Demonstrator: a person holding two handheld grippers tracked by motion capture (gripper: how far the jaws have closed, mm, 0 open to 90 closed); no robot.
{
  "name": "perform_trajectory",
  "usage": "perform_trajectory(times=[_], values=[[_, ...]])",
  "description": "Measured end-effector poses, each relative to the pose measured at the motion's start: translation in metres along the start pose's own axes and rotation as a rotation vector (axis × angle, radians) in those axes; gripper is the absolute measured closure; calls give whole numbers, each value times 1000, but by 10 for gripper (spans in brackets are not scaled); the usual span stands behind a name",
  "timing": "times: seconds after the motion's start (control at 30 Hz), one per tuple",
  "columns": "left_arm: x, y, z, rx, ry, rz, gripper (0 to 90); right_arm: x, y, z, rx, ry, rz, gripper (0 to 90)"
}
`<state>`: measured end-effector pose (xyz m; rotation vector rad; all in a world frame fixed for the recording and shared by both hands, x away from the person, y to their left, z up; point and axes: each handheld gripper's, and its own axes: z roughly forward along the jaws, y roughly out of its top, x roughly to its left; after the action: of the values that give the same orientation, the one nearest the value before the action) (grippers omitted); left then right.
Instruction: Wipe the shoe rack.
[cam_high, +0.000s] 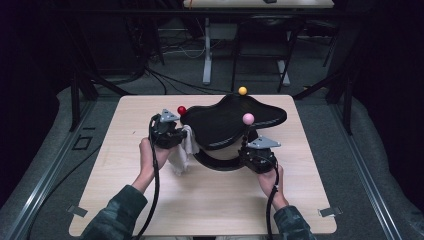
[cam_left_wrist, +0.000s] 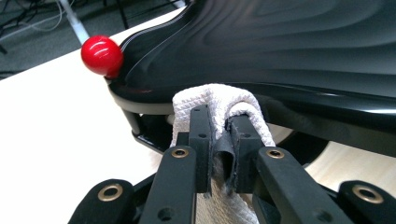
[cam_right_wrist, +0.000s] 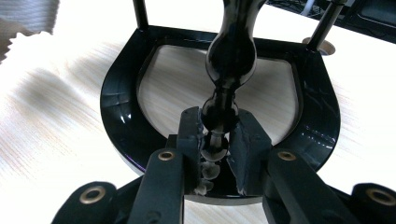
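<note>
On the desk's middle, the left gripper (cam_left_wrist: 219, 144) pinches a white cloth (cam_left_wrist: 212, 100) against the black tray (cam_high: 232, 120); wipe gently while the right gripper (cam_right_wrist: 218, 140) clamps its post (cam_right_wrist: 231, 56) steady.

overall light: dim room, black toward the high view's corners; the table (cam_high: 210, 200) is the one lit patch.
glare: pale streaks on the glossy black tray (cam_left_wrist: 289, 42); a white glint at 10 o'clock on the red ball (cam_left_wrist: 101, 55).
washout: tabletop bleached at 9 o'clock in the right gripper view.
focus: near jaws soft; background cables blurred.
sharpness: high view grainy.
</note>
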<state>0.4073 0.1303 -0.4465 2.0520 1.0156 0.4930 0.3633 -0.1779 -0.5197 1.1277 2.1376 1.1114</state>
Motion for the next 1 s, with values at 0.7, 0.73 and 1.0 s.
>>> perform_trajectory(times=[0.7,0.73,1.0], values=[[38,-2,33,82,95,-53,822,0,0,0,1,2,1,748],[40,-2,34,85,98,-57,822,0,0,0,0,0,1,748],[51,-2,42,96,103,-88,821,0,0,-1,5,-2,-1,750]])
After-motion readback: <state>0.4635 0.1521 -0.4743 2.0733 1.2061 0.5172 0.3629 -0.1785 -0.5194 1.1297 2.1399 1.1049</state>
